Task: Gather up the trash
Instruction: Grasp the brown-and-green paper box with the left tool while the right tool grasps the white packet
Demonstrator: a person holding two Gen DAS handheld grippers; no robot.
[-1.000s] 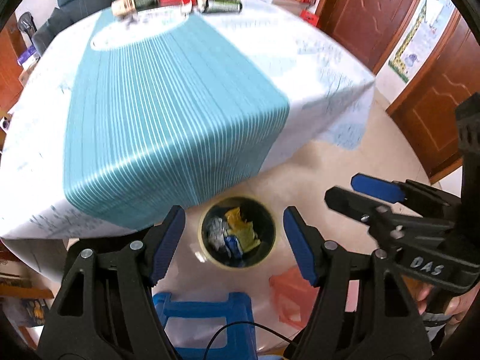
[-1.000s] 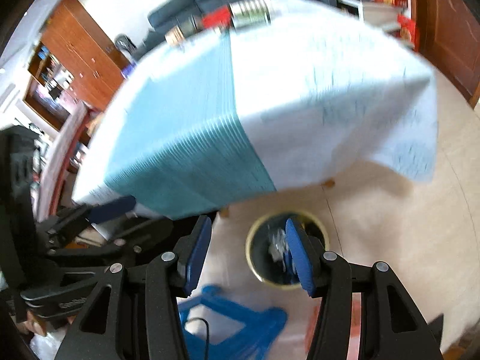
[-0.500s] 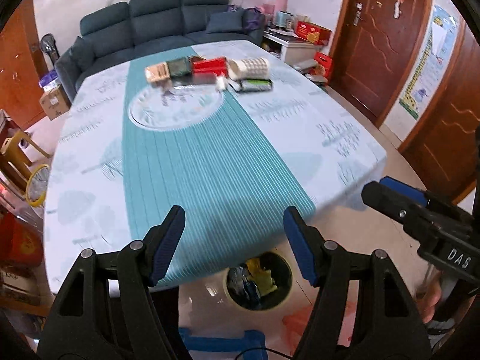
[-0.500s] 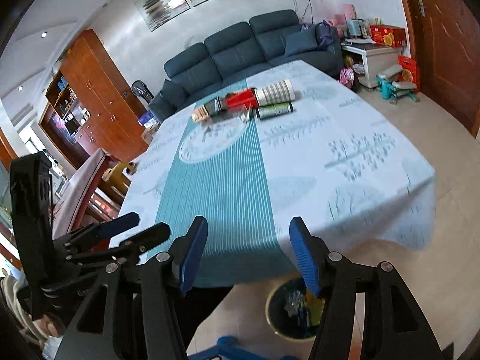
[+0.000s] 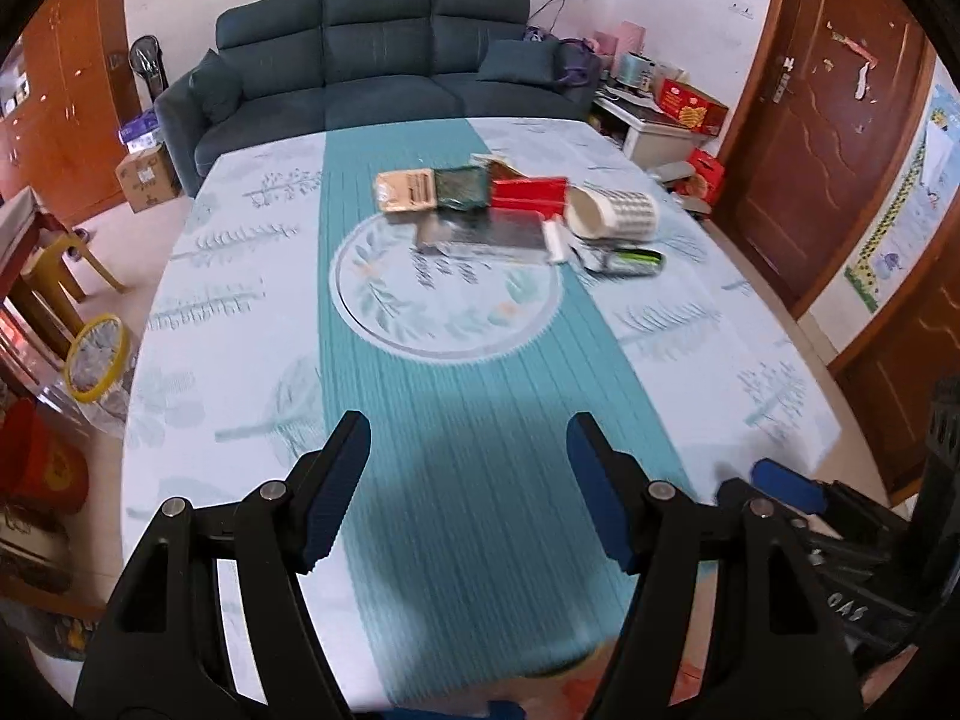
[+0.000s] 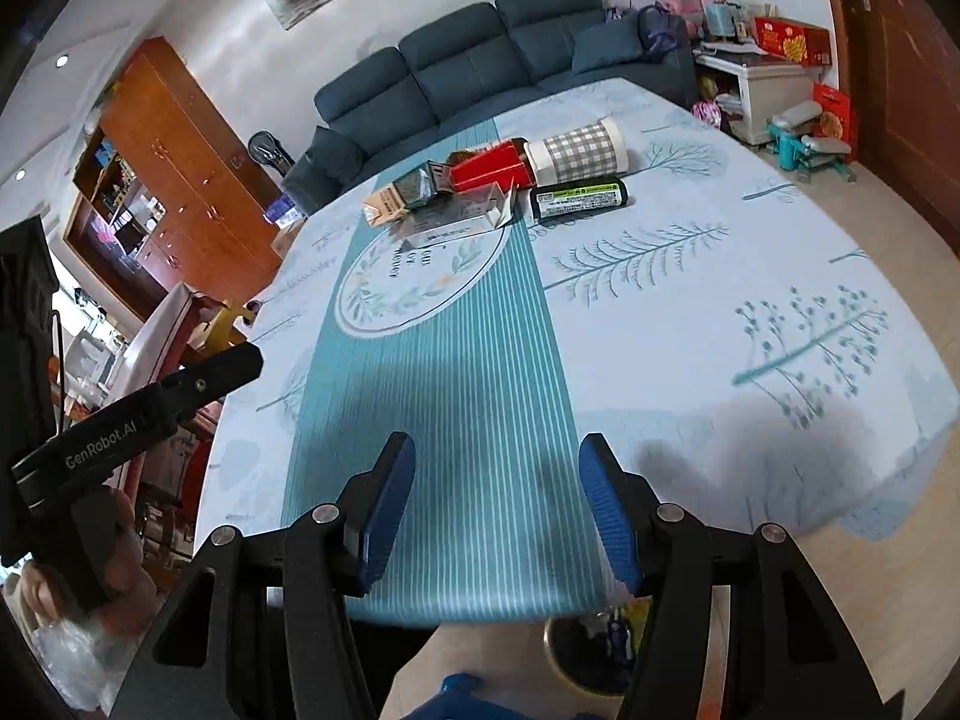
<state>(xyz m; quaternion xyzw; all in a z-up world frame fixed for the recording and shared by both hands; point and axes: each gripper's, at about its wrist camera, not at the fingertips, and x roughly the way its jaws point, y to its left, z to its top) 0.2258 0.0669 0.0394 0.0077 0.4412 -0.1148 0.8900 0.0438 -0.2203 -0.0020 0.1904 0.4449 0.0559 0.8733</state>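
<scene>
Currently the bench (image 5: 708, 324) fills most of both views. It carries a pale cloth printed with trees, a teal striped runner (image 5: 480, 420) along its middle and a round leaf emblem (image 5: 444, 294) on the runner.

Behind the bench stands a dark sofa (image 5: 372, 60); wooden cabinets (image 6: 174, 180) line the wall to the side.

Trash lies in one cluster on the far half of the bench, at the far edge of the emblem:
- a checked paper cup (image 6: 579, 151) on its side, at the right end of the cluster;
- a red box (image 6: 489, 171) touching the cup;
- a black and green can (image 6: 579, 198) on its side, just in front of the cup;
- a flat silver carton (image 6: 462, 219) in front of the red box;
- a dark green pack (image 5: 461, 189) and a tan pack (image 5: 407, 191) at the left end.

A bin (image 6: 591, 648) with a yellow rim stands on the floor under the near bench edge, with scraps inside, partly hidden by the right tool.

The left tool (image 5: 468, 480) hangs over the near end of the runner, jaws apart, nothing between them. The right tool (image 6: 495, 504) is beside it, also over the near edge; its jaws have just been opening and stand apart, empty. Both tools are well apart from the cluster.
</scene>
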